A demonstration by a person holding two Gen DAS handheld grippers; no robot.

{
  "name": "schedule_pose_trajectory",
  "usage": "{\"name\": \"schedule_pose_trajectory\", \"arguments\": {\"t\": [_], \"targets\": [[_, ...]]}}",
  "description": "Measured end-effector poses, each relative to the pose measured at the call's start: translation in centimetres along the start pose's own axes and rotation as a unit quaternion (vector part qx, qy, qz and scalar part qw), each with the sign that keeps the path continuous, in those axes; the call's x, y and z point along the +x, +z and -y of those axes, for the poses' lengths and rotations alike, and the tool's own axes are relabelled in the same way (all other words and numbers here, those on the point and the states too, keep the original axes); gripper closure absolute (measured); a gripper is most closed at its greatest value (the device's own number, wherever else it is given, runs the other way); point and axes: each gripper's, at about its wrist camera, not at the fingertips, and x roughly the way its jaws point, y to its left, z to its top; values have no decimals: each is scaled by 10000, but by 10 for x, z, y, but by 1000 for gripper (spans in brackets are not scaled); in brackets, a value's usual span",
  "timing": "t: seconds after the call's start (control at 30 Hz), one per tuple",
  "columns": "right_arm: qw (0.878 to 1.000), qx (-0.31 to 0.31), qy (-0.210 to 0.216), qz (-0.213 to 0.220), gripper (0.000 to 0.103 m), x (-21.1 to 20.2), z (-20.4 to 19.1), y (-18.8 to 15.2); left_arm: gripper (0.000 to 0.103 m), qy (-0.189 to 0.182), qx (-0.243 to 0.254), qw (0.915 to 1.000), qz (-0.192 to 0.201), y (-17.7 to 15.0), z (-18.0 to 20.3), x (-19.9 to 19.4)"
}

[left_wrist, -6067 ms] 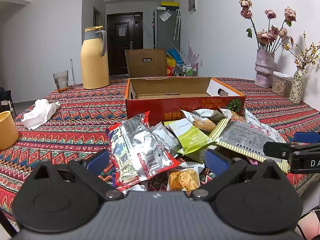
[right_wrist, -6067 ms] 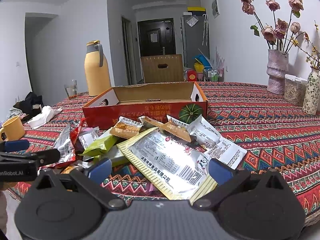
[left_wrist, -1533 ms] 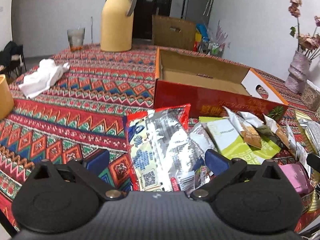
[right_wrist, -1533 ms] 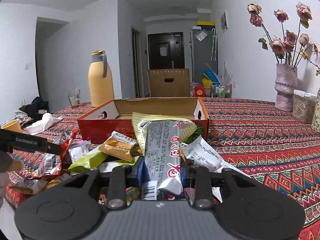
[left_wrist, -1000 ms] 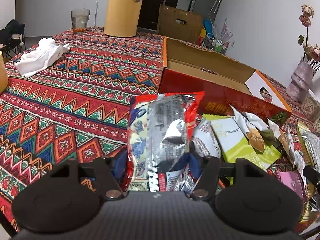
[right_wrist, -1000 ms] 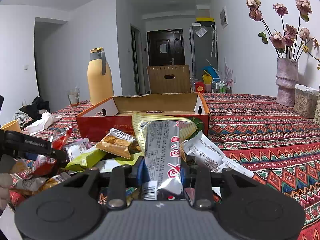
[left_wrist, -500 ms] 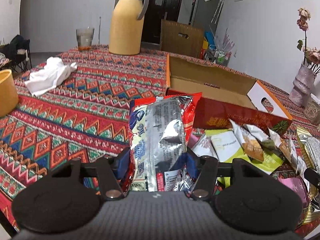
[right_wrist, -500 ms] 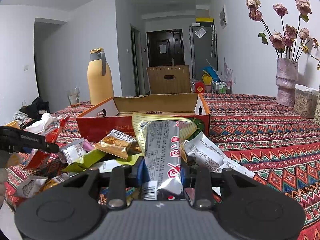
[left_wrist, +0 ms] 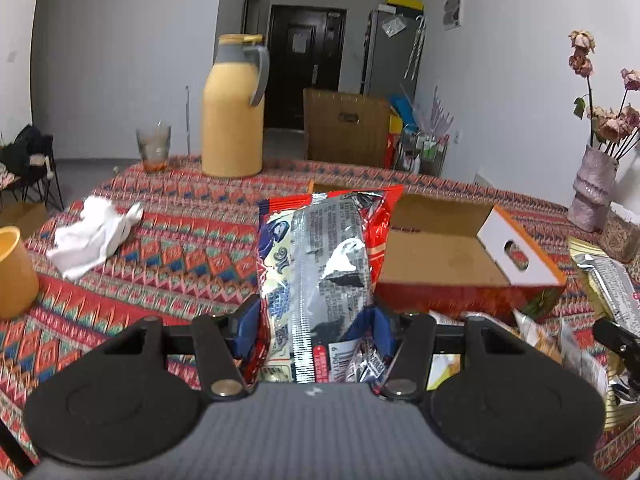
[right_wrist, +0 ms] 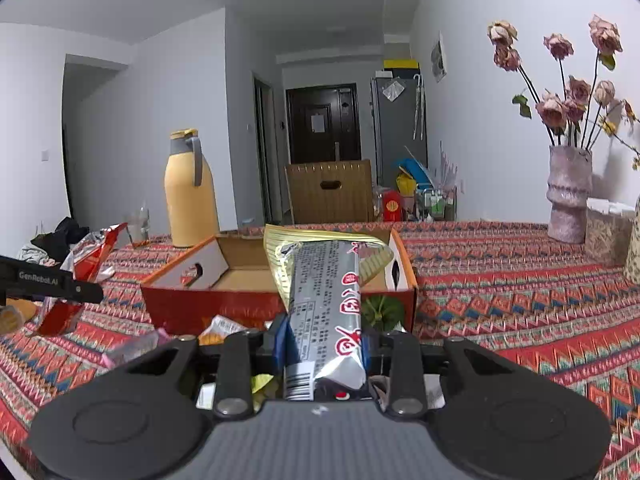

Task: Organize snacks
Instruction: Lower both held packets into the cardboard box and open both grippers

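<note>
My left gripper (left_wrist: 316,330) is shut on a red and silver snack bag (left_wrist: 320,276), which stands upright above the tablecloth, just left of the open red cardboard box (left_wrist: 448,256). In the right wrist view my right gripper (right_wrist: 324,340) is shut on a gold and silver snack bag (right_wrist: 326,292), lifted in front of the box (right_wrist: 248,300). The left gripper's arm and its red bag (right_wrist: 86,264) show at that view's left edge. Several loose snack packets (left_wrist: 536,336) lie in front of the box. The box's floor looks bare.
A yellow thermos jug (left_wrist: 234,108) and a glass (left_wrist: 153,148) stand at the back of the table. A white cloth (left_wrist: 90,236) and a yellow cup (left_wrist: 14,272) are on the left. A vase of dried roses (right_wrist: 568,196) and a jar (right_wrist: 606,236) stand right.
Both grippers have risen with their bags. The left one lifted its red bag clear of the pile and tipped up towards level; the right one rose a little, so the loose packets dropped lower in view.
</note>
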Motion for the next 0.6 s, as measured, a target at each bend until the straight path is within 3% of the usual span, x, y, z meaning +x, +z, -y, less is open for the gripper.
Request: {"name": "schedule_pose_trajectory", "arguments": {"t": [0.6], "targets": [[9995,38,-141,266,71,80,-1,72,46,-55,102,9992,394,72,49,45]]}}
